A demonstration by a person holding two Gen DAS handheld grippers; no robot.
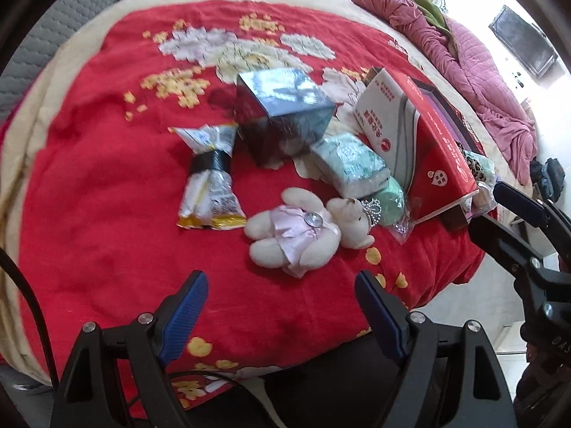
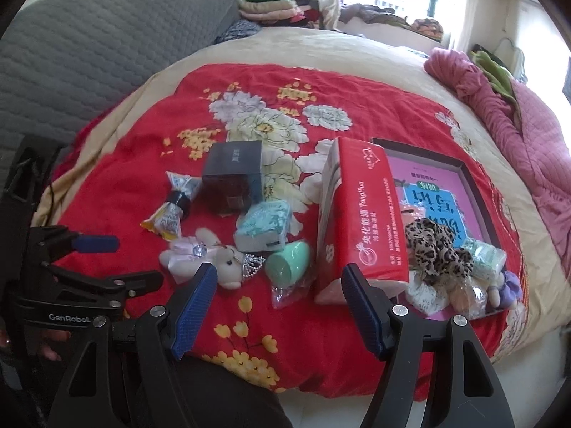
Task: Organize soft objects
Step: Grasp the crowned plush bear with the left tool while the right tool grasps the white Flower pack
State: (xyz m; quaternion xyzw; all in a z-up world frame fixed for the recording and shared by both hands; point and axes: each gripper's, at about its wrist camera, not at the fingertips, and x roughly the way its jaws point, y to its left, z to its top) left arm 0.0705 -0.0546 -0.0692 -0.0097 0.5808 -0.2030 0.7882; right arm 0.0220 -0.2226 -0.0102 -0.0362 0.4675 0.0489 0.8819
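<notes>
Both claws stand wide and empty: left claw (image 1: pixel 282 285) hovers over the near part of the red blanket (image 1: pixel 107 214), short of the plush bear (image 1: pixel 307 230), and right claw (image 2: pixel 278 281) hovers with the green pouch (image 2: pixel 287 258) and the red tissue pack (image 2: pixel 360 214) ahead between its fingers. Soft items lie in two groups. Loose on the bed: the bear on its back, a small tissue packet (image 1: pixel 349 162) just behind it, the green pouch touching that packet, and a snack bag (image 1: pixel 208 178) bound at its middle with dark tape. A dark box (image 1: pixel 282 114) sits behind these; it looks rigid, so probably not a target. To the right, a shallow tray (image 2: pixel 474 192) already holds a leopard-print cloth (image 2: pixel 435 246) and a few other small soft pieces, which suggests it is the collection point. The red tissue pack stands against the tray's left edge, whether inside cannot be told. Judgement: bear is nearest the left claw and likely next.
</notes>
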